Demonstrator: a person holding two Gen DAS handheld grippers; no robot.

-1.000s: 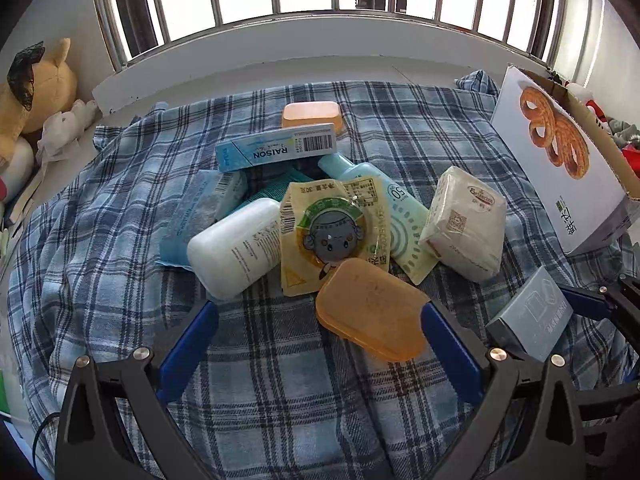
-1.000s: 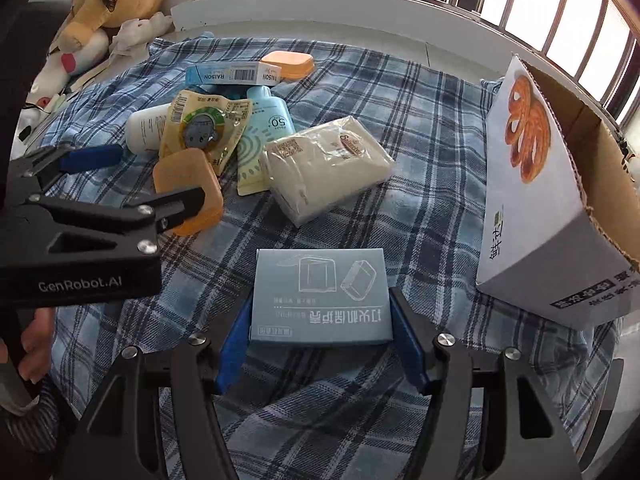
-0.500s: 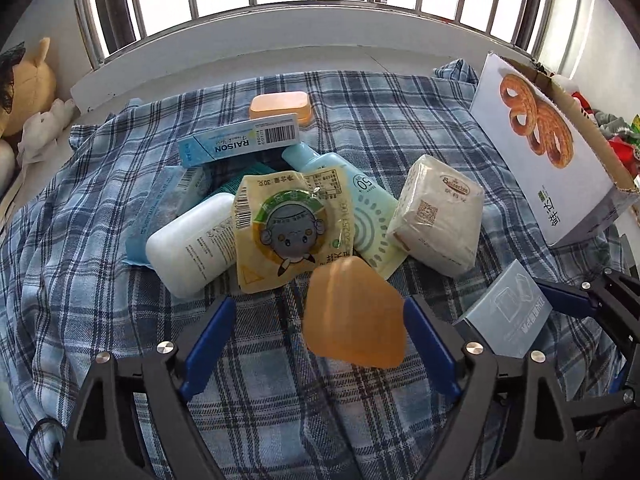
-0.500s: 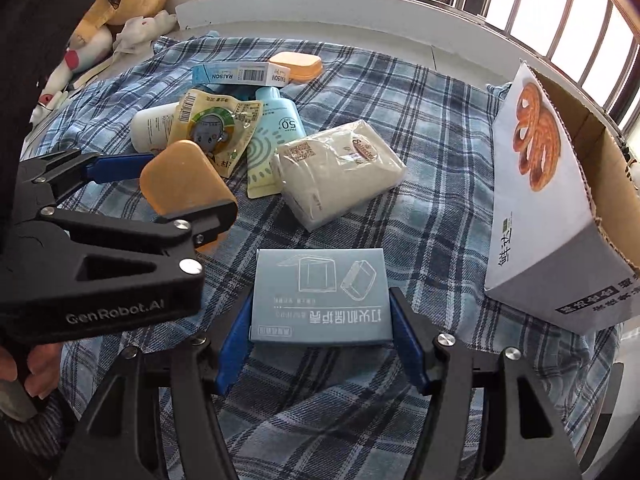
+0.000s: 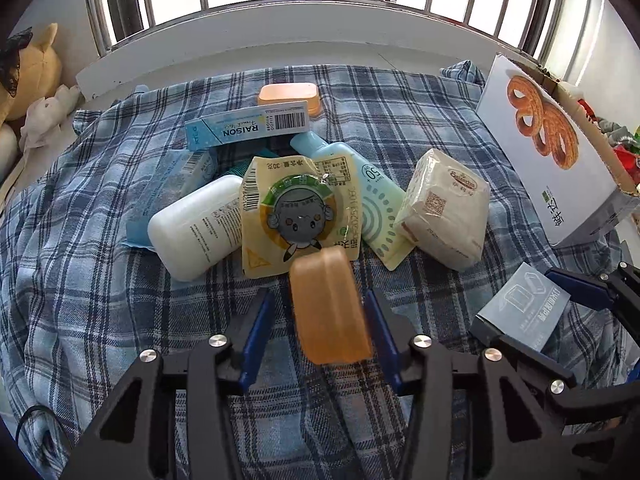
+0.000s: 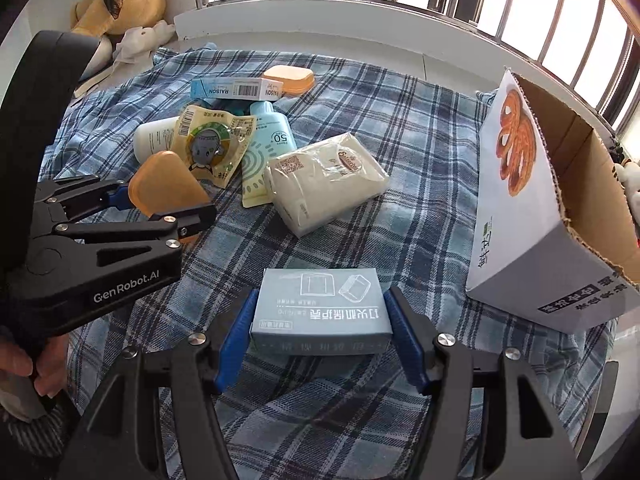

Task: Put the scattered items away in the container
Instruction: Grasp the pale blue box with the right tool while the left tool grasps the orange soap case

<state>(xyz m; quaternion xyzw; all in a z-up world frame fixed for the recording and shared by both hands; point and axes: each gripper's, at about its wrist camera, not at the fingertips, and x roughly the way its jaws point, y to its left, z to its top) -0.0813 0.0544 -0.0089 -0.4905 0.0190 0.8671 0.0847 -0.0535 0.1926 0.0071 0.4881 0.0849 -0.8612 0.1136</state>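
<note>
Between the left gripper (image 5: 320, 320) fingers, a soap case (image 5: 330, 308); ahead, piled packets (image 5: 300, 216) (on the bed); far right, the carton (image 5: 548, 148); right gripper (image 6: 320, 332) around a small box (image 6: 322, 312).

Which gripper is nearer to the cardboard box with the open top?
Right. The right gripper, shut on the grey box, is beside the cardboard box; the left gripper, holding the orange soap case, is farther away.
</note>
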